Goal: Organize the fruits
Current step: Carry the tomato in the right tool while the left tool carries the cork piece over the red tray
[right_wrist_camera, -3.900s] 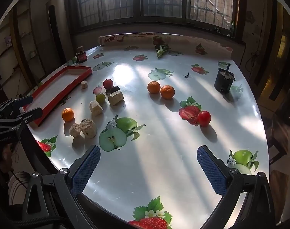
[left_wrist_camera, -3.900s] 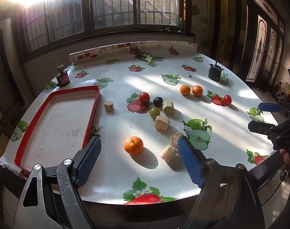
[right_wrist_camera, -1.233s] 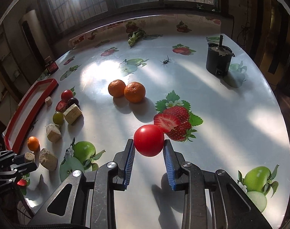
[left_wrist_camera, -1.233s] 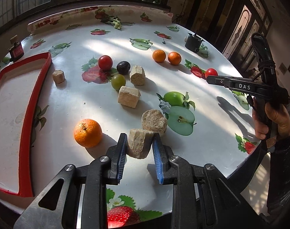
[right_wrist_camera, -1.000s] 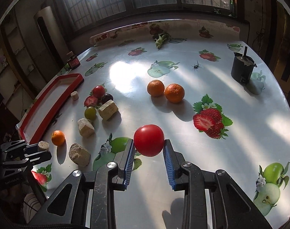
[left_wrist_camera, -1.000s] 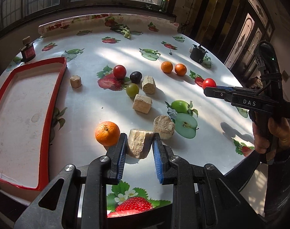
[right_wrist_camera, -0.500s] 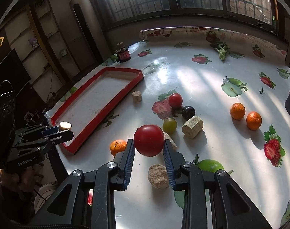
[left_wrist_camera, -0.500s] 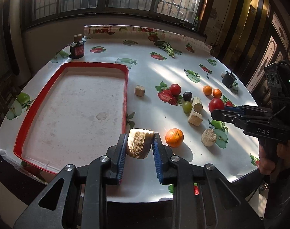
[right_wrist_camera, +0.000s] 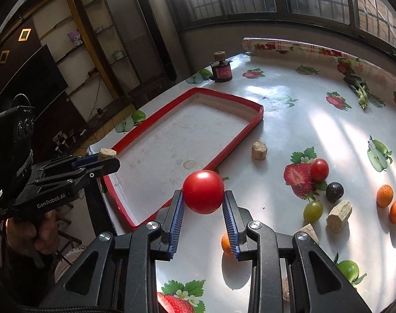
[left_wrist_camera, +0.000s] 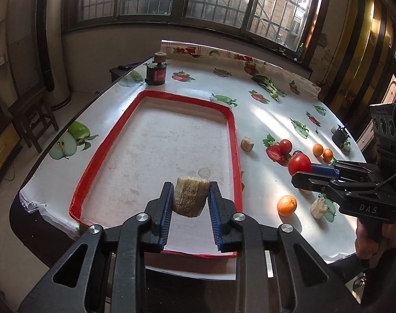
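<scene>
My left gripper (left_wrist_camera: 189, 191) is shut on a beige fibrous chunk (left_wrist_camera: 189, 196) and holds it above the near end of the red-rimmed tray (left_wrist_camera: 233, 140). It also shows in the right wrist view (right_wrist_camera: 104, 156). My right gripper (right_wrist_camera: 202, 200) is shut on a red tomato (right_wrist_camera: 203, 191), held above the table beside the tray's (right_wrist_camera: 252, 124) near right rim. The tomato also shows in the left wrist view (left_wrist_camera: 299, 164). The tray holds nothing.
On the fruit-print tablecloth lie a small red tomato (right_wrist_camera: 319, 170), a dark plum (right_wrist_camera: 334, 192), a green grape (right_wrist_camera: 313, 211), two small oranges (right_wrist_camera: 390, 203), a nearer orange (left_wrist_camera: 286, 205) and several beige chunks (right_wrist_camera: 259, 150). A dark jar (left_wrist_camera: 156, 71) stands behind the tray.
Both grippers have swung left towards the tray with their loads. The chunk now hangs over the tray's near end and the tomato is closer to its right rim.
</scene>
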